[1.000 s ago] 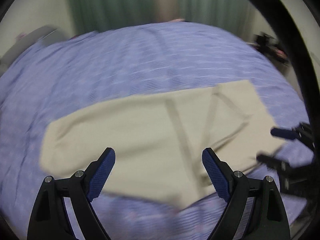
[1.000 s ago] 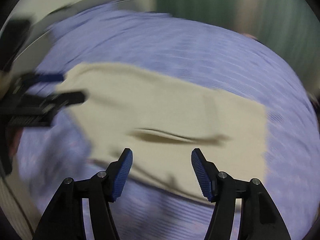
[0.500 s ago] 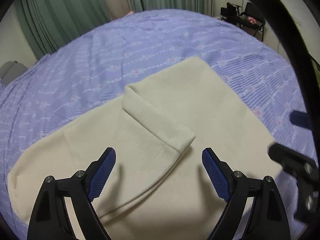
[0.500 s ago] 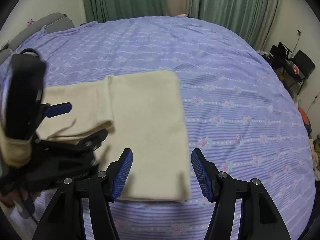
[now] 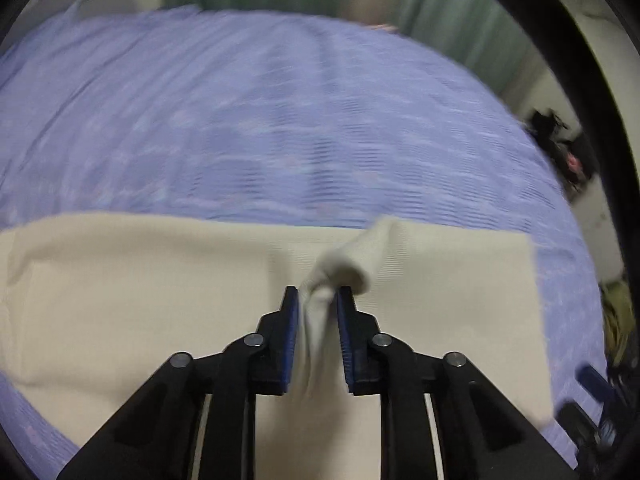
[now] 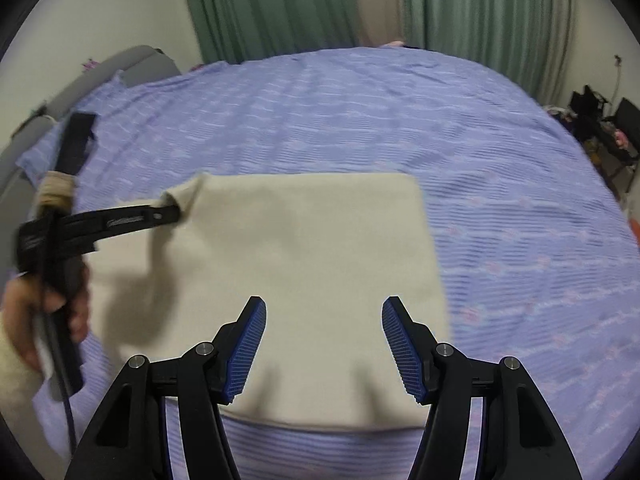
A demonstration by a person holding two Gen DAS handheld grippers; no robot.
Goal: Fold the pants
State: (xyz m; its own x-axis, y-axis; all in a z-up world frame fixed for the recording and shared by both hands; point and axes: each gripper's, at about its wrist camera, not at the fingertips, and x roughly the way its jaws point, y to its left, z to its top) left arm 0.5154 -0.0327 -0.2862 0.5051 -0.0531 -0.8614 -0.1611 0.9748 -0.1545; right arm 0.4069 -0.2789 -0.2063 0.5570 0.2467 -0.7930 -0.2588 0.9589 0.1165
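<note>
The cream pants (image 6: 304, 240) lie folded flat on the purple bedspread (image 6: 400, 112). In the left wrist view my left gripper (image 5: 318, 300) is shut on a bunched fold of the pants (image 5: 160, 288) and lifts it off the flat layer. The right wrist view shows that left gripper (image 6: 168, 212) at the pants' far left corner, pinching the cloth. My right gripper (image 6: 324, 312) is open and empty, hovering over the near edge of the pants.
The bedspread (image 5: 280, 120) fills most of both views. Green curtains (image 6: 280, 4) hang behind the bed. A grey headboard or sofa (image 6: 132, 64) sits at the far left. Dark chairs and clutter (image 6: 604, 120) stand off the bed's right side.
My left gripper has closed on a fold of the pants and lifted it. The right gripper has stayed open and now faces the pants squarely from their near edge.
</note>
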